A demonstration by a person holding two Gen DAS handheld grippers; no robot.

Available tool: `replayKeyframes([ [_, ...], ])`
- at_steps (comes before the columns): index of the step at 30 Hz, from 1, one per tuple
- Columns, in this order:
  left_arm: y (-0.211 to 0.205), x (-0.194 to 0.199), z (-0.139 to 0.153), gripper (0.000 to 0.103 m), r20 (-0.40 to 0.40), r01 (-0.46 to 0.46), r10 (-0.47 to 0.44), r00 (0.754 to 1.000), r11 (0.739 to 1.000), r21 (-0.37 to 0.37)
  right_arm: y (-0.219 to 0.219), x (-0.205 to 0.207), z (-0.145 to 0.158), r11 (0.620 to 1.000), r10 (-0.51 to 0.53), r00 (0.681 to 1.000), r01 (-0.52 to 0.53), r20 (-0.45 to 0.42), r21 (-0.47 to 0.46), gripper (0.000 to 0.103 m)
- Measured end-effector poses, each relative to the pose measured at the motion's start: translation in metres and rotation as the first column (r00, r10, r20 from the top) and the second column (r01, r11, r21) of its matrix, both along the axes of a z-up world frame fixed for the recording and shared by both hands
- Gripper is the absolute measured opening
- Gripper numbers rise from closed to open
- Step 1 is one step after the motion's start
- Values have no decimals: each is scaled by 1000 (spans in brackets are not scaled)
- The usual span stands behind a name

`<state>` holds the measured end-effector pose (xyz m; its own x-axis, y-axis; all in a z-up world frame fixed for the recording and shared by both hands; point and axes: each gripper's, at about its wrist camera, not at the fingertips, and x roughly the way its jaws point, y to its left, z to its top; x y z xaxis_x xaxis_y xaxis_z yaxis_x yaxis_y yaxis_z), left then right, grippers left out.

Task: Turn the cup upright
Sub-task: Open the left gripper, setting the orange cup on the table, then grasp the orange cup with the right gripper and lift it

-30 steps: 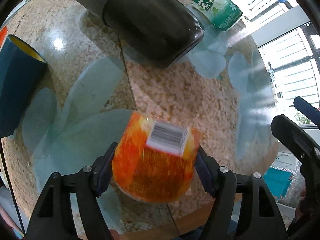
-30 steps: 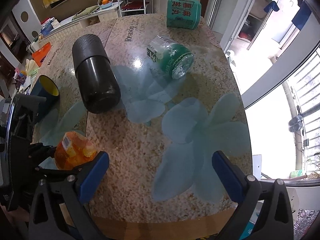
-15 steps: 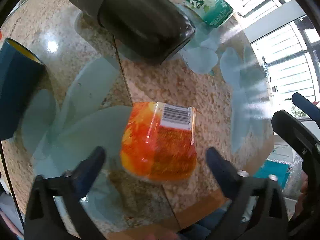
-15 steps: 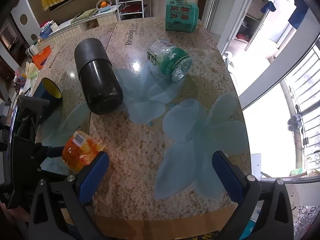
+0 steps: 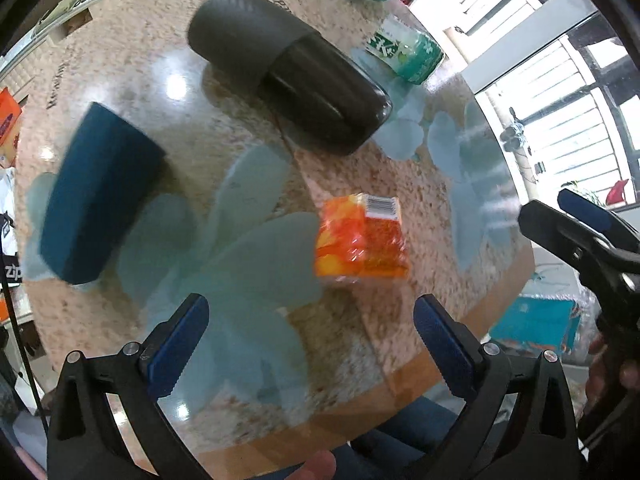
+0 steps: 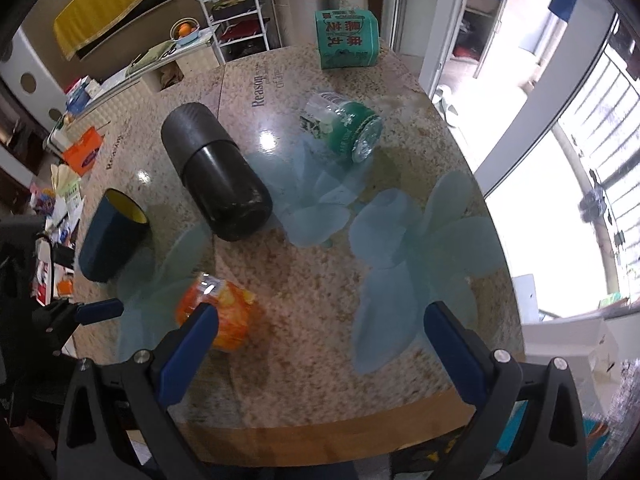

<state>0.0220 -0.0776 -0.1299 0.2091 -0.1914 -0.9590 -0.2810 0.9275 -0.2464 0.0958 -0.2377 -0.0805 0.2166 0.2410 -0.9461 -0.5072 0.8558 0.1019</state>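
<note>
1. Orange cup (image 5: 362, 236) = landmark. Stands on granite-pattern table (image 6: 320, 280) near the front edge, barcode label at its top rim. Whether the mouth faces up: can't tell, blurred in both views.
2. L gripper (image 5: 312, 328): jaws spread wide, nothing between them. Blue pads (image 5: 180, 340) sit on the near side of the cup, one to either side, well clear of it, no contact.
3. L gripper pose: held above the table's front edge and angled down at the top; cup sits ahead of it, a bit right of centre. Fingertip of the holder's hand (image 5: 316, 466) shows at the bottom of the L wrist view.
4. R gripper (image 6: 320, 336): also wide, empty. Hangs over the front edge, to the right of the cup. Its left pad (image 6: 188, 344) overlaps the cup in the R wrist view; touching or not, can't tell from there.
5. In the L wrist view the R gripper's black frame and one blue tip show at the far right, well apart from the cup.
6. Dark blue cup (image 6: 112, 236), yellow inside: left of and behind the orange cup, tilted or on its side, can't tell which.
7. Black flask (image 6: 218, 176): lying on its side behind the orange cup, near table centre.
8. Green bottle (image 6: 344, 128): lying down, farther back and right of the flask.
9. Green tissue pack (image 6: 346, 38): at the far edge, well apart from the cup.
</note>
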Motion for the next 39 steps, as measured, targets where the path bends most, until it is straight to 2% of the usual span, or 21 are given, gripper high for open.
replayKeyframes([
  [3, 11, -11, 6, 103, -9, 15, -15, 1000, 1000, -6, 13, -4, -3, 1000, -21, 998, 22, -60, 12, 103],
  [9, 38, -26, 12, 103, -10, 52, -52, 999, 998, -23, 49, -9, -15, 999, -42, 991, 40, -124, -17, 103],
  [18, 66, -42, 9, 103, -10, 116, -116, 993, 993, 11, 89, -9, -60, 986, -106, 966, 72, -234, -147, 103],
  [25, 87, -47, 5, 103, 11, 129, -129, 992, 991, -27, 96, 5, -100, 962, -207, 923, 130, -325, -241, 103],
  [32, 94, -45, 3, 103, 28, 140, -138, 990, 988, -64, 91, 10, -127, 940, -302, 860, 198, -412, -276, 102],
  [33, 95, -46, 2, 103, 30, 139, -138, 990, 988, -70, 88, 8, -131, 937, -316, 853, 210, -416, -280, 93],
  [34, 94, -45, 1, 103, 31, 140, -138, 990, 987, -74, 86, 8, -133, 935, -323, 847, 216, -421, -281, 77],
  [36, 93, -46, -1, 103, 30, 142, -140, 990, 987, -80, 86, 7, -138, 933, -323, 843, 209, -430, -293, 67],
  [39, 94, -47, -3, 103, 27, 134, -132, 991, 987, -87, 87, 8, -144, 935, -327, 837, 221, -439, -276, 65],
])
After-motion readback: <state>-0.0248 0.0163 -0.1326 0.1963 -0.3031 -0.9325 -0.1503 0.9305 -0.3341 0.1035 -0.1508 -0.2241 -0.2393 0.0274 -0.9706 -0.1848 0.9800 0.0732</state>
